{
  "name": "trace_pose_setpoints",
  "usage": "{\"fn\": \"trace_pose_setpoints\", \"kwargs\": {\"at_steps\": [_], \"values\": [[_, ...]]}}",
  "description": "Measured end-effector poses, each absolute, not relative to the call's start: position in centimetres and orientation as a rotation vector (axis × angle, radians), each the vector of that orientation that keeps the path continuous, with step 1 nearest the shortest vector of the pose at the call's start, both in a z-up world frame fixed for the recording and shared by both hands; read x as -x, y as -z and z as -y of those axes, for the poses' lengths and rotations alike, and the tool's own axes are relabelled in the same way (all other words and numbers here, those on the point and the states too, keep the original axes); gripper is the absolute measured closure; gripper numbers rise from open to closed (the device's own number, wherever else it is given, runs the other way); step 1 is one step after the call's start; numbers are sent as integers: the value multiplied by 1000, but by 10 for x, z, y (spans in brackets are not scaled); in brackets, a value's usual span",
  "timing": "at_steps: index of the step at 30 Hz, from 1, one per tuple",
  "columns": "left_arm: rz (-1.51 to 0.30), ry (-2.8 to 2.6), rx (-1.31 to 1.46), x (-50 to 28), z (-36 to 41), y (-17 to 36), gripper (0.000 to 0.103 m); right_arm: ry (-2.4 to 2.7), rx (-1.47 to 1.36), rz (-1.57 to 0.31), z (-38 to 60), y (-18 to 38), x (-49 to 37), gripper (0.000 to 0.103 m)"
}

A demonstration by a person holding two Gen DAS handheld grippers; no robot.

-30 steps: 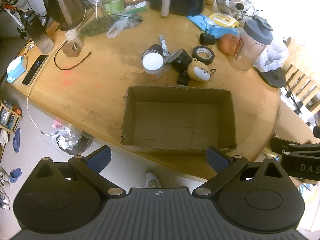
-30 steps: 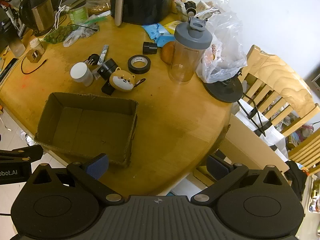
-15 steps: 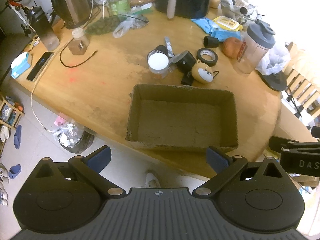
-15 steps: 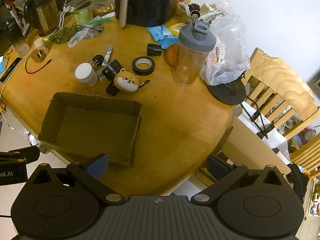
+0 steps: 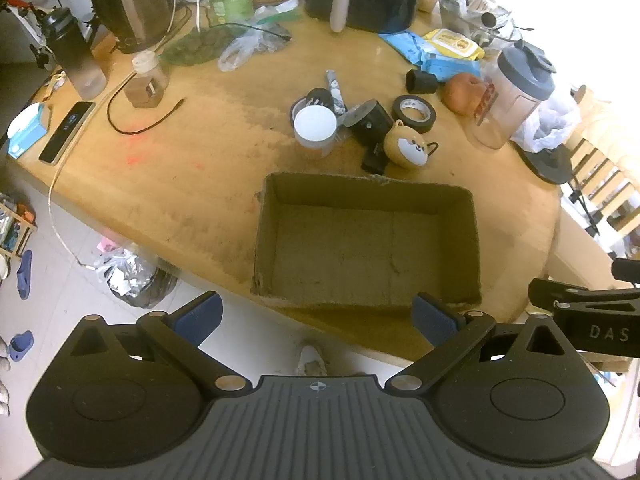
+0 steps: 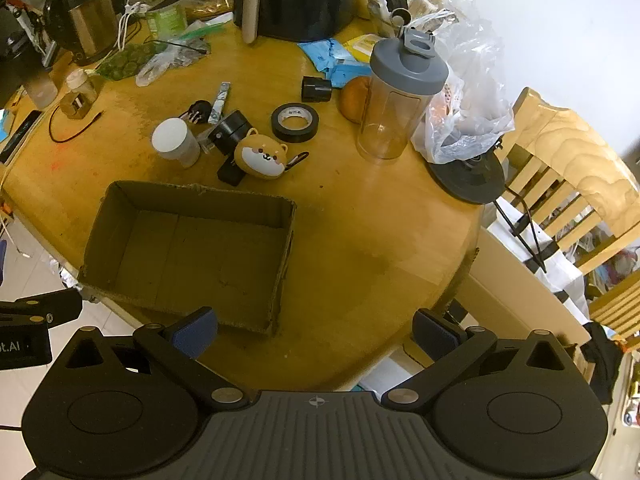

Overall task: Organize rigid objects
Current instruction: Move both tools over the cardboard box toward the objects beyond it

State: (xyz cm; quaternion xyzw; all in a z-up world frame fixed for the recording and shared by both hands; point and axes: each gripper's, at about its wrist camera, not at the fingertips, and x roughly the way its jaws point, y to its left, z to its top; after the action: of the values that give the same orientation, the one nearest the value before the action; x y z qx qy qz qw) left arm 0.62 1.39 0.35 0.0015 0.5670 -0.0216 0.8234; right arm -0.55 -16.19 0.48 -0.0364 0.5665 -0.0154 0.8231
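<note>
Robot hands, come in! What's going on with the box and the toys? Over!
Left gripper open, empty. Right gripper open, empty. Cardboard box empty; dog-face case, tape roll, white-lidded jar on table behind it. Nothing blocking.

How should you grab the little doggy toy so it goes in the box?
Probably pinch the dog toy across its round body, one finger on each side, coming down from above. The black block touches its far side and its loop sticks out right, so the top looks freest. Both tools are open.
</note>
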Motion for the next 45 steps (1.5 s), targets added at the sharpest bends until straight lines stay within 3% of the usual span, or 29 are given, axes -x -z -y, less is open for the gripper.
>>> {"fn": "trace_pose_setpoints", "kwargs": {"at_steps": [34,45], "values": [[-1301,215,-23,-90,-39,37,0,108,-46,-1272,143,23,-62,0],[-1159,195,-49,-102,-33,35,0,101,-73,-1305,151,38,-65,0]]}}
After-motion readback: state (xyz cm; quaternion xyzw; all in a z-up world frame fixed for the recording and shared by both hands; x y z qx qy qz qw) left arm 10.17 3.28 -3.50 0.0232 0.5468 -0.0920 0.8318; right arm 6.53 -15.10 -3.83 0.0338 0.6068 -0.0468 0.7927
